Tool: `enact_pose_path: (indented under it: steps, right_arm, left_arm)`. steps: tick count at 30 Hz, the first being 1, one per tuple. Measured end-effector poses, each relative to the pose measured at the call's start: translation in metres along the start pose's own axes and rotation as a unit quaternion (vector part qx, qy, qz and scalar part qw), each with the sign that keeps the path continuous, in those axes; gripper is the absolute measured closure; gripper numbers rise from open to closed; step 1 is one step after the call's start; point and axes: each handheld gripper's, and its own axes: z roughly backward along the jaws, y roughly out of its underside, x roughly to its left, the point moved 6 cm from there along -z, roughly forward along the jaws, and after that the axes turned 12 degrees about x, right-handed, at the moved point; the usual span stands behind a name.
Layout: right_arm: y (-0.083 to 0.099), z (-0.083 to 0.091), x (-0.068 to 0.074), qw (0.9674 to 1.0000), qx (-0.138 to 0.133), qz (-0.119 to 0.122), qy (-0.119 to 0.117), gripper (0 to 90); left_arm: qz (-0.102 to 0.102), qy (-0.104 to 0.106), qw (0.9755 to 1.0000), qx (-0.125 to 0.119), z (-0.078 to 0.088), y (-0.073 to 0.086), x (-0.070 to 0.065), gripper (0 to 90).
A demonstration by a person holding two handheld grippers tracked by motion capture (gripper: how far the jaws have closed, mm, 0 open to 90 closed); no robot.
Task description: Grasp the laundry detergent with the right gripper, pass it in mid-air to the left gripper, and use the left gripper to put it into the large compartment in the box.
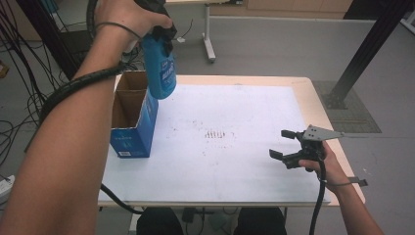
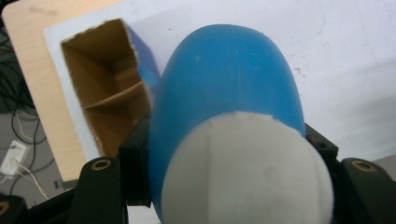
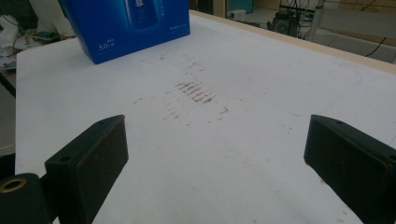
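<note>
In the high view, your left hand-held gripper point(image 1: 159, 36) is clamped on a blue bottle point(image 1: 160, 71), which hangs from its jaws, base down, in the air. The bottle's lower end sits just above the open top of the blue cardboard box point(image 1: 134, 125), at the box's right rim. Judging from this, the bottle is either about to go in or just out; either way it is not seated inside the box and not set down on the tabletop point(image 1: 235, 161), so the placing part of the job is left to do. Your right hand-held gripper point(image 1: 286, 144) rests low at the right of the tabletop, jaws apart, nothing between them, well away from the bottle.

In the left gripper view, the bottle point(image 2: 224, 93) lies straight ahead between your jaws, its white end point(image 2: 247, 172) nearest the camera and its blue body pointing away. Beyond and to the left of it you see the box's brown interior point(image 2: 107, 98), split by a cardboard divider.

In the right gripper view, your two black jaws stand wide apart over the bare tabletop point(image 3: 243, 154). The blue box point(image 3: 126, 25) stands far ahead, to the left.
</note>
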Motion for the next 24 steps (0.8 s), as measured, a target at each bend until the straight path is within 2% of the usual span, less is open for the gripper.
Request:
enact_pose_path:
  steps: [1,4,5,7,8,9,12,13,14,15,16,18,24]
  right_arm:
    - [0.000,0.000,0.000,1.0000,0.000,0.000,0.000,6.2]
    - [0.002,0.002,0.000,1.0000,-0.005,-0.003,0.002,6.1]
    - [0.002,0.002,0.000,1.0000,-0.005,-0.003,0.002,6.1]
    - [0.002,0.003,0.001,1.0000,-0.005,-0.003,0.005,6.0]
    - [0.003,0.004,0.000,1.0000,-0.005,-0.003,0.005,6.0]
    - [0.003,0.004,0.000,1.0000,-0.005,-0.003,0.005,6.0]
    - [0.004,0.004,0.000,1.0000,-0.004,-0.005,0.006,6.0]
    - [0.004,0.004,0.000,1.0000,-0.004,-0.005,0.006,6.0]
    - [0.005,0.004,0.000,1.0000,-0.004,-0.005,0.005,5.9]
    - [0.006,0.003,0.001,0.9999,-0.005,-0.007,0.005,5.8]
    - [0.006,0.003,0.000,1.0000,-0.005,-0.007,0.004,5.6]
    - [0.007,0.003,0.001,1.0000,-0.004,-0.007,0.004,5.5]
    - [0.007,0.003,0.000,0.9999,-0.004,-0.008,0.007,5.4]
  left_arm:
    - [0.000,0.000,1.0000,0.000,0.000,0.000,0.000,37.6]
    - [0.035,-0.001,0.9994,0.000,0.001,0.004,0.022,37.6]
    - [0.035,-0.001,0.9994,0.000,0.001,0.004,0.022,37.6]
    - [0.044,-0.003,0.9990,-0.002,0.001,0.006,0.030,37.6]
    - [0.058,-0.006,0.9983,-0.004,0.002,0.009,0.038,37.6]
    - [0.058,-0.006,0.9983,-0.004,0.002,0.009,0.038,37.6]
    - [0.082,-0.009,0.9966,-0.005,0.002,0.013,0.053,37.6]
    - [0.082,-0.009,0.9966,-0.005,0.002,0.013,0.053,37.6]
    - [0.094,-0.010,0.9955,-0.004,0.003,0.015,0.060,37.6]
    - [0.094,-0.010,0.9955,-0.004,0.003,0.015,0.060,37.6]
    - [0.112,-0.012,0.9936,-0.006,0.003,0.017,0.066,37.6]
    - [0.122,-0.017,0.9924,0.000,0.002,0.017,0.069,37.6]
    - [0.137,-0.022,0.9904,0.000,-0.001,0.019,0.078,37.6]
